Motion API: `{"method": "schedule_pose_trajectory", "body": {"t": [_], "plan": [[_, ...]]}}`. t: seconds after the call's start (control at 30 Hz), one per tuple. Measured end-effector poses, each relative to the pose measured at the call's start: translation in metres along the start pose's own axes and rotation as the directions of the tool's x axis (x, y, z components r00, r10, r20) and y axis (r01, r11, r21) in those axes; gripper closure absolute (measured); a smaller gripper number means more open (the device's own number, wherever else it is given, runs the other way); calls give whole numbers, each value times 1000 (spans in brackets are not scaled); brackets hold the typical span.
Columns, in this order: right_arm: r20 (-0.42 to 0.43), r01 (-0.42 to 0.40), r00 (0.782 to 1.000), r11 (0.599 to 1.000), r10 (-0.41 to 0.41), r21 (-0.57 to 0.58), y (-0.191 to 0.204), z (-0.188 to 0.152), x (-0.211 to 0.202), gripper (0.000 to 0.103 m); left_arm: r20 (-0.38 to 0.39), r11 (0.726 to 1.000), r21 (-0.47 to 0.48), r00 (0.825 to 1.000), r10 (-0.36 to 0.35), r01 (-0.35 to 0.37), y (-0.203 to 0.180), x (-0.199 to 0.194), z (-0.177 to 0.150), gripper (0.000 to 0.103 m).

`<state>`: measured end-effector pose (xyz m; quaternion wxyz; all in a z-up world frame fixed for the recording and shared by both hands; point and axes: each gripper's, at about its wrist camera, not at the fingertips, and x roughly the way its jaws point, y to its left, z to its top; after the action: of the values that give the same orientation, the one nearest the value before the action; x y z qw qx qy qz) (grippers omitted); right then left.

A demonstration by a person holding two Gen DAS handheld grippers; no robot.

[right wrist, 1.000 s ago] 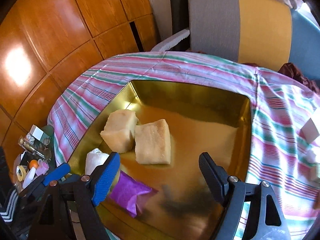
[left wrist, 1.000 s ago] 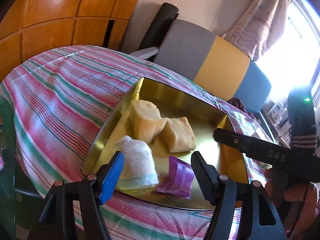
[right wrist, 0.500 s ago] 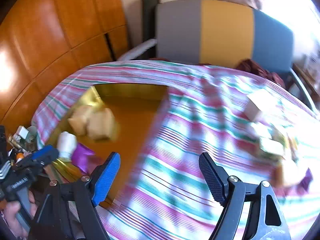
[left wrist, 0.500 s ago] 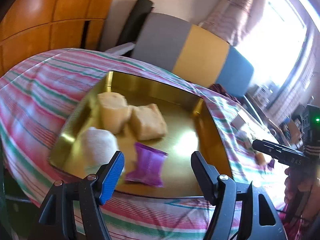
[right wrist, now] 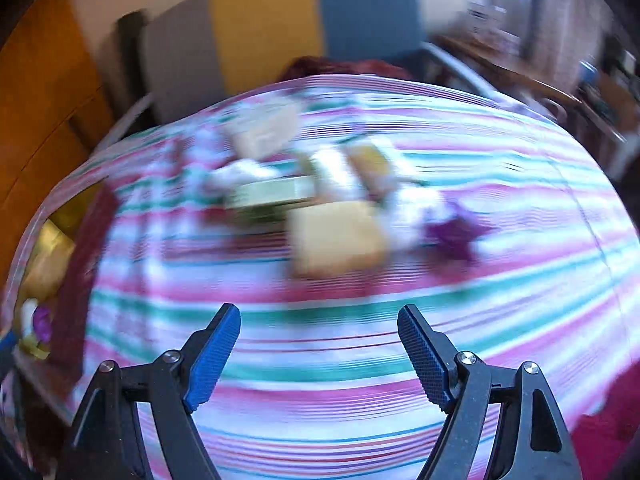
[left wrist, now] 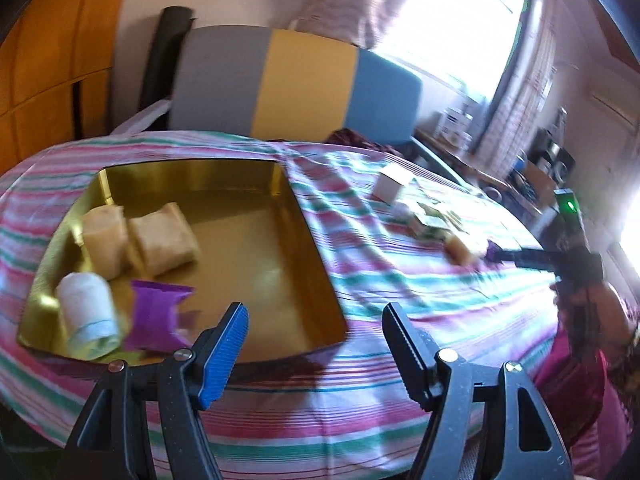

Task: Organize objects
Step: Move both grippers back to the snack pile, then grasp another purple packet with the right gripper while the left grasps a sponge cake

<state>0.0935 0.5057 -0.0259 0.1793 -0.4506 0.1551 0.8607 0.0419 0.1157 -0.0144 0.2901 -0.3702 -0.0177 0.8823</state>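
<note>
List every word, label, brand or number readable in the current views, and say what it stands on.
No text can be read in either view.
Right claw: any marking on its arm is blurred.
Purple packet in the gold tray: no print shows.
White box and green box on the striped cloth: too blurred to read.

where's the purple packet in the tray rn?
Left wrist view: the purple packet lies in the gold tray at its near-left corner, just right of the white roll and in front of the two tan blocks.

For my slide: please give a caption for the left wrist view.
Open left claw before gold tray holding four items.
</note>
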Motion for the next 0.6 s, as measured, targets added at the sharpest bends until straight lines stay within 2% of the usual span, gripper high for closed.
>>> {"method": "schedule_pose_trajectory", "body": {"t": [0.13,0.3,0.47,0.6], "plan": [[30,57,998,994,-60,92,-44,20,4,22,-23,998,62,999,-28,29,-25,5,-2,33],[0,69,997,977,-71,203,-85,48,28,31,-53,993,110,998,-28,34,-45,12,-3,33],[-63,87,995,966,-73,245,-98,65,59,46,-73,990,136,997,-17,27,-57,18,-3,33],[-103,100,992,967,-77,234,-93,66,77,50,-92,988,155,996,-12,26,-64,24,-2,33]]}}
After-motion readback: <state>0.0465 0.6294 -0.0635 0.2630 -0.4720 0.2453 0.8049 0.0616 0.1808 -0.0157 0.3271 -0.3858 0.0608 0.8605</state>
